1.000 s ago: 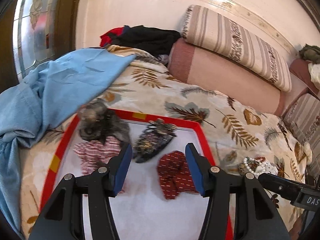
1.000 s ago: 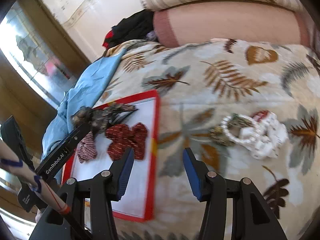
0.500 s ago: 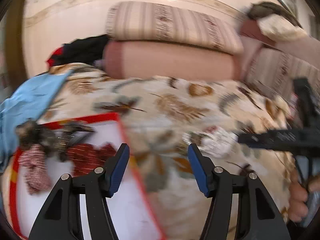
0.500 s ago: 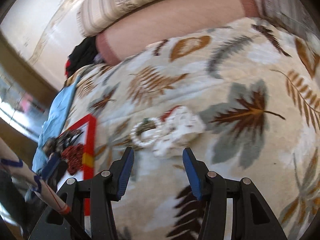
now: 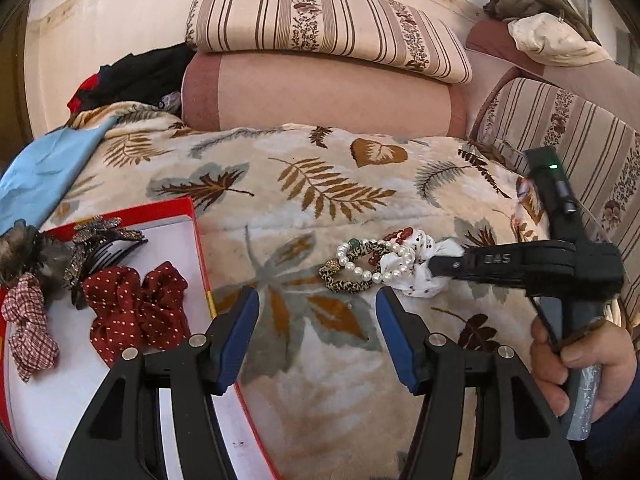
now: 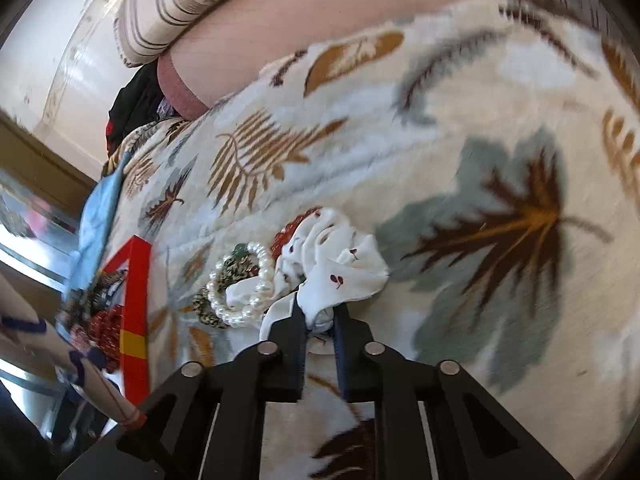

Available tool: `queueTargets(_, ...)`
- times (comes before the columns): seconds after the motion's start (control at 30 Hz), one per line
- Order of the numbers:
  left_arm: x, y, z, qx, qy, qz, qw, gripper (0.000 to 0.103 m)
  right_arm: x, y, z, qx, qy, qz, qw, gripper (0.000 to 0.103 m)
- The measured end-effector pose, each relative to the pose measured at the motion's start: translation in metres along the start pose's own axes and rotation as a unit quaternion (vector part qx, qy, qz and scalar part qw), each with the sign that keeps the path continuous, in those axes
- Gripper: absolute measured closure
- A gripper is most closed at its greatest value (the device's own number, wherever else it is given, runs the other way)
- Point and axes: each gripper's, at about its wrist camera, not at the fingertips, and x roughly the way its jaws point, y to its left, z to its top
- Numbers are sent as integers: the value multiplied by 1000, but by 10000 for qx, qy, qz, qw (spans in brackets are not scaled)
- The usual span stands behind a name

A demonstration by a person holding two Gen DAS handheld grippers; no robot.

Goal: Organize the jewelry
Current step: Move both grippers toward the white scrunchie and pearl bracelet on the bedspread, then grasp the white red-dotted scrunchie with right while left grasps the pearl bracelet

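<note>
Leaf-patterned bedding (image 5: pixel 320 184) covered the bed, with a red-edged tray (image 5: pixel 176 210) of hair pieces at its left. Near the middle lay a heap of bracelets (image 5: pixel 356 264) touching a white scrunchie (image 6: pixel 340 264); the right gripper (image 6: pixel 320 320) had just closed its jaws on the scrunchie's edge. The left gripper (image 5: pixel 316 328) hung apart, jaws half spread and holding nothing, over bare bedding just short of the heap.
</note>
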Motion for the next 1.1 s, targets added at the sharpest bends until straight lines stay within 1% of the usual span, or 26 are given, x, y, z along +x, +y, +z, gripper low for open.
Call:
queueTargets(0.1, 3, -3, -1, 20, 59, -18, 10000, 43, -27, -6, 0, -156, -350, -254, 9989, 92)
queueTargets(0.13, 3, -4, -1, 22, 66, -37, 10000, 43, -38, -9, -1, -247, -499, -423, 9975, 92)
queueTargets(0.17, 1, -5, -2, 12, 76, -101, 9999, 43, -54, -13, -3, -366, -762, -686, 9941, 92)
queueTargets(0.23, -1, -7, -3, 9, 82, -163, 9998, 43, -74, -20, -4, -424, -1050, -825, 9901, 92)
queueTargets(0.27, -2, -9, -4, 13, 81, -189, 9998, 43, -85, -29, -4, -370, -1169, -782, 9894, 92)
queueTargets(0.33, -1, -14, -3, -10, 120, -266, 9996, 42, -92, -39, -2, -180, -1224, -612, 9904, 92)
queueTargets(0.37, 1, -18, -4, -17, 171, -294, 9994, 42, -93, -45, 0, -75, -1183, -444, 9920, 92)
queueTargets(0.43, 9, -25, -4, -4, 319, -292, 9991, 42, -88, -49, 2, 17, -1042, -273, 9942, 92)
queueTargets(0.57, 28, -34, 0, -108, 599, -339, 9976, 43, -85, -49, 2, 39, -921, -18, 9957, 92)
queueTargets(0.67, 45, -33, 12, -394, 770, -316, 9958, 54, -87, -47, 0, 8, -935, 79, 9956, 91)
queueTargets(0.73, 58, -33, 22, -549, 892, -309, 9940, 59, -90, -50, 0, 44, -962, 160, 9952, 91)
queueTargets(0.77, 65, -33, 25, -551, 957, -237, 9936, 65, -92, -51, 0, 56, -972, 210, 9950, 91)
queueTargets(0.8, 73, -34, 28, -544, 1072, -166, 9926, 73, -93, -52, 1, 72, -981, 239, 9949, 91)
queueTargets(0.87, 88, -33, 30, -641, 1247, -163, 9900, 82, -96, -54, 2, 97, -1008, 301, 9944, 90)
queueTargets(0.97, 102, -32, 31, -686, 1370, -21, 9882, 82, -99, -55, 3, 105, -1026, 378, 9940, 90)
queueTargets(1.1, 123, -32, 33, -831, 1519, -12, 9849, 83, -100, -57, 4, 130, -1012, 463, 9937, 90)
